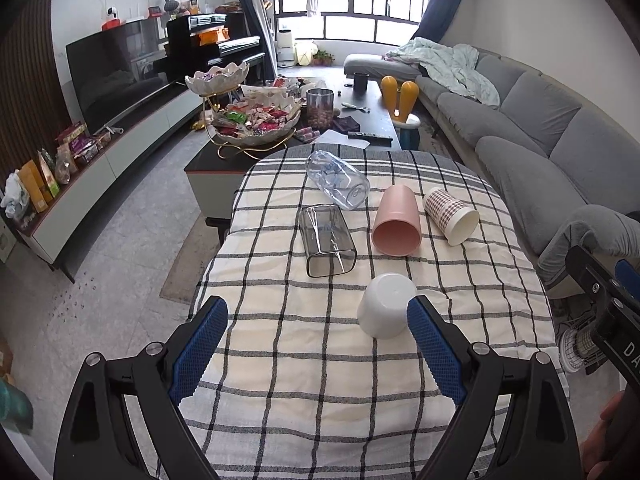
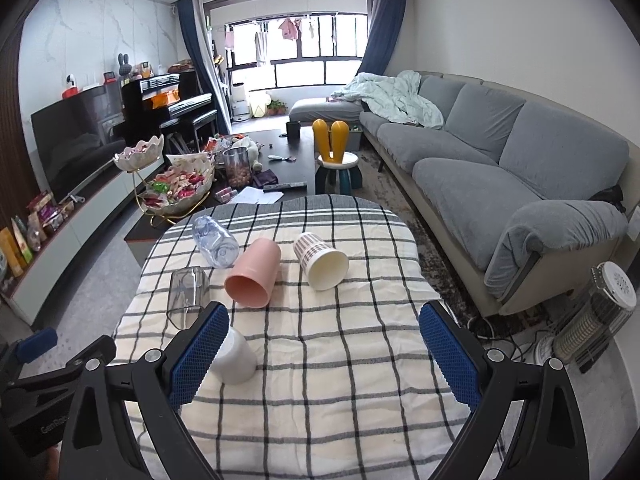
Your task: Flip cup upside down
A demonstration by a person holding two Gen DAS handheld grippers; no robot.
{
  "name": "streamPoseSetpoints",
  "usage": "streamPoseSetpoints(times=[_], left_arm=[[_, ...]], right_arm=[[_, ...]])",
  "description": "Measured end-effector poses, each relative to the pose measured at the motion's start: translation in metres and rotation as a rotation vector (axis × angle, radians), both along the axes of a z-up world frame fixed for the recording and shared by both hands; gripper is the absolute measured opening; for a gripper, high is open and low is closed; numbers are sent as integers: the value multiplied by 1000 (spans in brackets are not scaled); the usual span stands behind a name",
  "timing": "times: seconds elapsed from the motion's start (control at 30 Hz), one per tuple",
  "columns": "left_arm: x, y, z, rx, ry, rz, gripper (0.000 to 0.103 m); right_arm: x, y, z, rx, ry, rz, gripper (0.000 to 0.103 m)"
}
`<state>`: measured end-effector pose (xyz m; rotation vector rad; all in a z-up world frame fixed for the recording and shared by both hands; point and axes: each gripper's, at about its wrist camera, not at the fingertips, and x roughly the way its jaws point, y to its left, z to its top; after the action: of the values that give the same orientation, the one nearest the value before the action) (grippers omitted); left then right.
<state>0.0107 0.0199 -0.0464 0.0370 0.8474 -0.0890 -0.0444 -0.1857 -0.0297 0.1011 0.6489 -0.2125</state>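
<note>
Five cups sit on the checked tablecloth [image 1: 320, 360]. The white cup [image 1: 387, 310] already stands mouth down, nearest the grippers; the other four lie on their sides beyond it. Taking the pink cup [image 1: 397, 220] as landmark: the houndstooth paper cup [image 1: 450, 216] lies just beside it toward the sofa, the smoky square tumbler [image 1: 329, 240] lies on its television side, and the clear blue-printed cup [image 1: 338, 180] lies beyond it, toward the coffee table.

The pink cup's long axis runs roughly away from the cameras, with its open mouth turned back toward them and its base pointing at the coffee table. It looks like light, stiff plastic with a smooth wall (likely a little slippery), so a hold across the middle of the barrel, square to the axis, seems safest. The paper cup would probably crush under a hard squeeze, and the clear ones may be brittle.

The left gripper [image 1: 318, 320] hangs with fingers spread wide, holding nothing, its right pad just beside the white cup. The right gripper [image 2: 324, 326] is likewise spread wide and empty above the cloth.
</note>
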Motion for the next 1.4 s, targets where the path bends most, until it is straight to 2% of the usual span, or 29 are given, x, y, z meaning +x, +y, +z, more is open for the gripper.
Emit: streamPoseSetpoints(times=[1.4], left_arm=[[-1, 0, 5, -5, -30, -2, 92]], right_arm=[[-2, -1, 6, 7, -1, -4, 97]])
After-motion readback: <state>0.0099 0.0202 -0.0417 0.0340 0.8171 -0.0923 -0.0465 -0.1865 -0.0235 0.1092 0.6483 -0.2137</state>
